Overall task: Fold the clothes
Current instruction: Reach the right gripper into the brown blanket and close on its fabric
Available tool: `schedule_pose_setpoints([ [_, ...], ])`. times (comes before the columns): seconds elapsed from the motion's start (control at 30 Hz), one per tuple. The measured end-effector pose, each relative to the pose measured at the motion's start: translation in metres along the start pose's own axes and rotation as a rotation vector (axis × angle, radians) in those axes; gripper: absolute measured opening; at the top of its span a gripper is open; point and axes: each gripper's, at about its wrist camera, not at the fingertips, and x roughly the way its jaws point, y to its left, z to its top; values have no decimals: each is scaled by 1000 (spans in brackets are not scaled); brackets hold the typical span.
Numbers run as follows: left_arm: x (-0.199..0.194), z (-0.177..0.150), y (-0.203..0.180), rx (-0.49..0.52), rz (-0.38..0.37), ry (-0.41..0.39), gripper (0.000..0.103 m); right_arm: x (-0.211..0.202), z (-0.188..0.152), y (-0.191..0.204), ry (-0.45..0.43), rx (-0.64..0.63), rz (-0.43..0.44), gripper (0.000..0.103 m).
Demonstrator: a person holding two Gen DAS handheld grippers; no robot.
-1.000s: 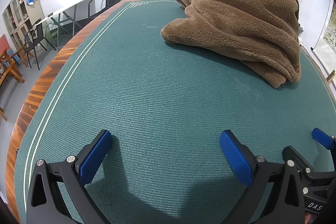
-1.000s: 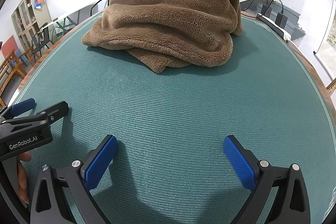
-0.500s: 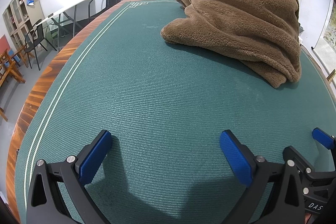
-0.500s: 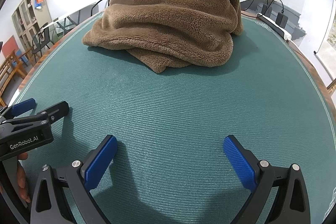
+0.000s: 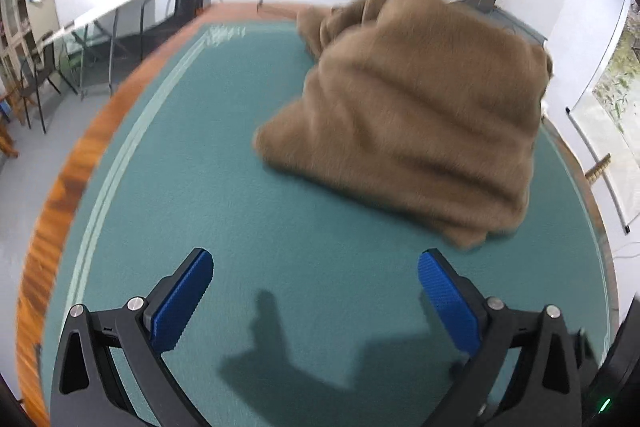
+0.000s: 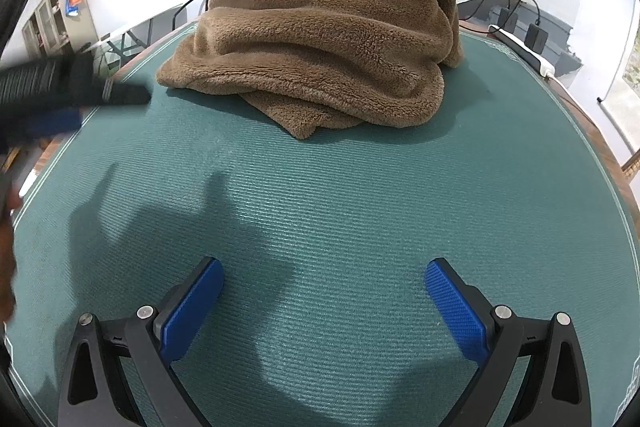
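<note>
- One brown fleece garment lies in a crumpled heap on the far half of the green table mat; it is the only piece of clothing in sight, and no gripper touches it.
- In the left wrist view the same garment sits ahead and to the right, blurred, with its nearest corner just beyond the tip of the right-hand finger.
- Two grippers are in play. The left gripper is spread wide with nothing between its two blue pads, and it hangs over bare mat.
- The right gripper is likewise spread wide and empty, with two blue pads over bare mat, well short of the heap.
- In the right wrist view the left gripper shows as a dark, blurred shape at the left edge, near the garment's left hem.
- One dark shadow of a gripper falls on the mat between the left gripper's fingers.
- One wooden table border rims the mat on the left, with a double pale line printed just inside it.
- One white power strip lies on the table's far right edge, with two black adapters plugged in.
- Several dark chairs stand on the floor to the left; their number cannot be told.
</note>
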Motion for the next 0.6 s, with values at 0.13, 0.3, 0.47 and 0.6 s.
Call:
schedule_pose_setpoints([
  [0.13,3,10,-3,0,5,-37,103,-14,14,-17,-58,18,9,103],
  [0.3,28,-8,7,-17,64,-29,103,-49,53,-54,-244,46,40,103],
  [0.47,31,-13,19,-33,139,-25,103,-42,93,-76,-304,67,91,103],
  [0.6,31,-12,26,-62,125,-5,103,-23,112,-72,-319,43,84,103],
])
